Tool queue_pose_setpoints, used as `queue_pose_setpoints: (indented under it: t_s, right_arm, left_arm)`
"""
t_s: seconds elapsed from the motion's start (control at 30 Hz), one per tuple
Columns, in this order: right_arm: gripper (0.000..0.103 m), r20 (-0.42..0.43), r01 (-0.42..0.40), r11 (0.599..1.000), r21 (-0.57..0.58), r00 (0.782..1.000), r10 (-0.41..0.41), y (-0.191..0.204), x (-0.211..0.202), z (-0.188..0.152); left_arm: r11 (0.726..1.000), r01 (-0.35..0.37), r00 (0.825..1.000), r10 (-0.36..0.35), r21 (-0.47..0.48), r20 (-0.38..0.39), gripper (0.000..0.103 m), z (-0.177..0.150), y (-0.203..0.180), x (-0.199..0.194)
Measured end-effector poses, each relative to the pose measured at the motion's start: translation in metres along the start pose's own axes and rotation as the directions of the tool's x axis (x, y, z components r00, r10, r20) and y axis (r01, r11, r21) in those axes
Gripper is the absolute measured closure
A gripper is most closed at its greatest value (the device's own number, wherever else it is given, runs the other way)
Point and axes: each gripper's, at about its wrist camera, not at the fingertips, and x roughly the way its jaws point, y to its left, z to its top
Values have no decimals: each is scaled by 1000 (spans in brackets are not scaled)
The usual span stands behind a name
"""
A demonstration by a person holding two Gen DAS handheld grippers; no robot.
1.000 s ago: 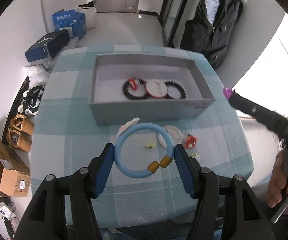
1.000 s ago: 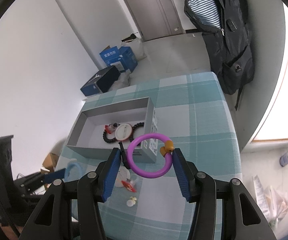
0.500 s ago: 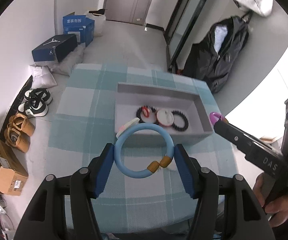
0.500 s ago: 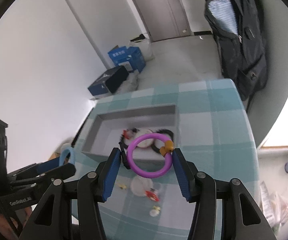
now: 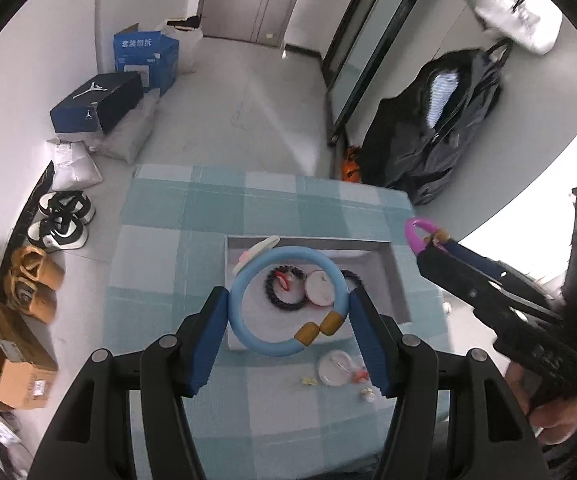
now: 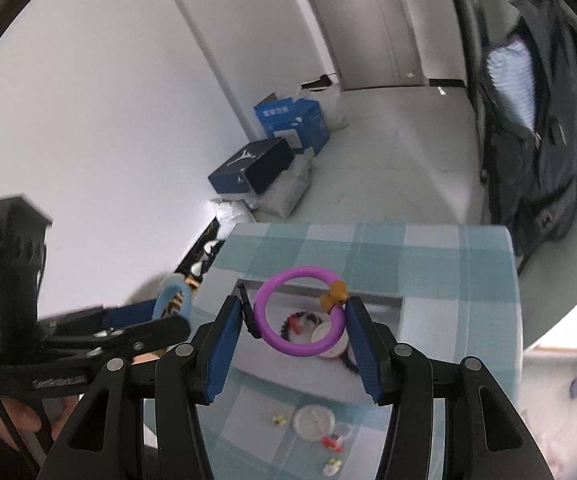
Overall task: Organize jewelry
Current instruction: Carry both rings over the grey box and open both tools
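Note:
My left gripper [image 5: 288, 312] is shut on a light blue bangle [image 5: 272, 349] with tan beads, held flat between the blue pads above the grey tray [image 5: 392, 272]. A white clip-like piece [image 5: 257, 251] sticks out behind the bangle. My right gripper [image 6: 294, 320] is shut on a purple bangle [image 6: 300, 351] with an orange bead, also over the tray [image 6: 368, 296]. In the tray lie black bead bracelets [image 5: 284, 294] and a round white case [image 5: 320, 288]. Each view shows the other gripper from the side: the right gripper [image 5: 428, 246], and the left gripper [image 6: 168, 320].
The tray stands on a table with a teal checked cloth [image 5: 168, 264]. In front of the tray lie a round clear lid [image 5: 336, 368] and small earrings [image 5: 308, 381]. Boxes and shoes are on the floor at the left; a dark jacket [image 5: 440, 140] hangs at the right.
Both grippers have risen and moved forward with their bangles, from over the table's near part to above the tray. The table now looks smaller and farther below.

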Motion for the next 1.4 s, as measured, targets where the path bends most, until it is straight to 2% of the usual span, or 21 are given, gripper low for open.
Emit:
queue_pose_setpoints:
  t_s: [0.07, 0.13, 0.23, 0.4, 0.63, 1.1, 1.23, 1.4]
  right_arm:
    - [51, -5, -2, 1000, -25, 1000, 2, -1, 8, 3]
    - [51, -4, -11, 999, -36, 1000, 11, -4, 15, 1]
    - [51, -45, -18, 1000, -15, 999, 17, -15, 32, -3]
    - [51, -104, -37, 999, 11, 994, 38, -25, 52, -6]
    - [51, -152, -56, 998, 33, 986, 61, -23, 67, -7]
    - [51, -174, -20, 996, 89, 984, 35, -36, 72, -7]
    - [51, -176, -17, 995, 103, 984, 35, -38, 71, -8]
    - [49, -165, -31, 993, 116, 985, 50, -41, 67, -7]
  left_arm:
    - [1000, -5, 1000, 5, -2, -24, 47, 4, 3, 13]
    - [999, 24, 998, -25, -22, -59, 47, 6, 8, 26]
    - [997, 62, 993, -67, -52, -98, 47, 9, 14, 43]
    - [991, 77, 988, -91, -110, -128, 47, 14, 25, 53]
    - [987, 90, 983, -110, -134, -146, 47, 19, 24, 65]
    - [975, 141, 976, -166, -173, -139, 47, 19, 28, 76]
    - [957, 201, 961, -234, -208, -148, 47, 19, 30, 77]
    - [948, 228, 952, -265, -223, -154, 46, 20, 31, 76]
